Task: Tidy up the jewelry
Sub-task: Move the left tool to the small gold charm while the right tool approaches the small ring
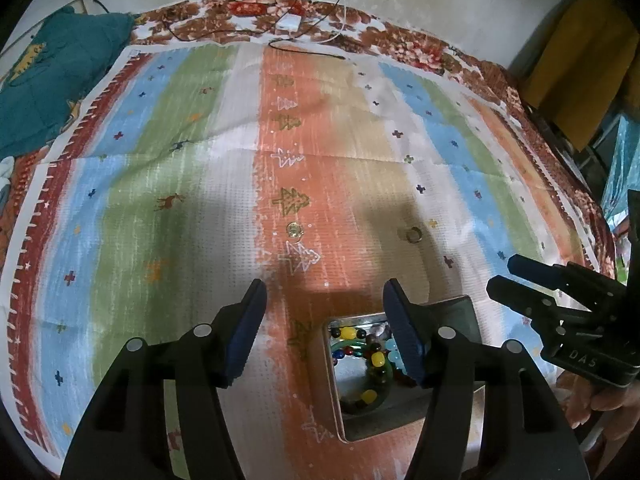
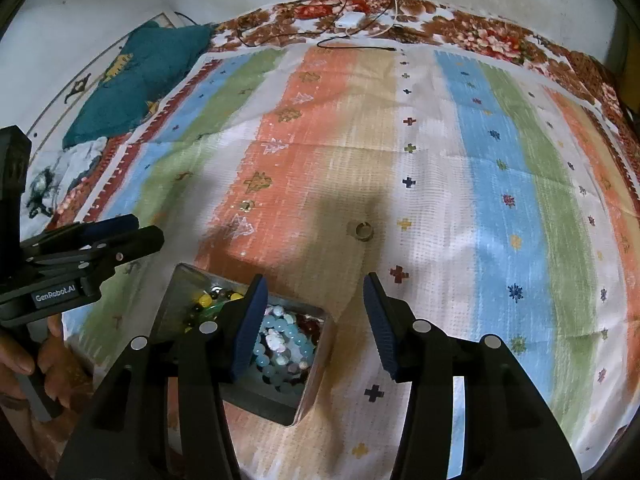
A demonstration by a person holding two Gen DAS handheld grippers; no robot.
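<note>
Two hand-held grippers, black with ribbed blue pads. My left hand-held gripper (image 1: 324,308) has its jaws apart with nothing between the pads; my right hand-held gripper (image 2: 316,300) stands the same, apart and empty. Both hang over the near end of the cloth.

One metal tin (image 1: 460,308), square, grey, open-topped, sitting on the cloth just under and between both tools. It holds beaded bracelets (image 1: 370,364): I make out round yellow, red, dark and green glassy beads, but cannot count the strands.

Two loose rings on the cloth beyond the tin, well apart from each other. One sparkly ring (image 1: 294,231) lies on the orange stripe; one plain metal ring (image 1: 414,235), a dull band, lies on the tan stripe.

One striped cloth (image 1: 160,168), woven texture, printed with trees, deer and small crosses, spread over a floral bed cover (image 1: 400,40).

Left view only: the right tool's side, lettered, with part of a hand under it. Right view only: pale blue and white beads (image 2: 276,340) heaped in the tin's near half, and the left tool with fingers around its handle.

Far edge: one teal quilt (image 1: 60,76), one small white box (image 1: 290,23) with thin cables.
</note>
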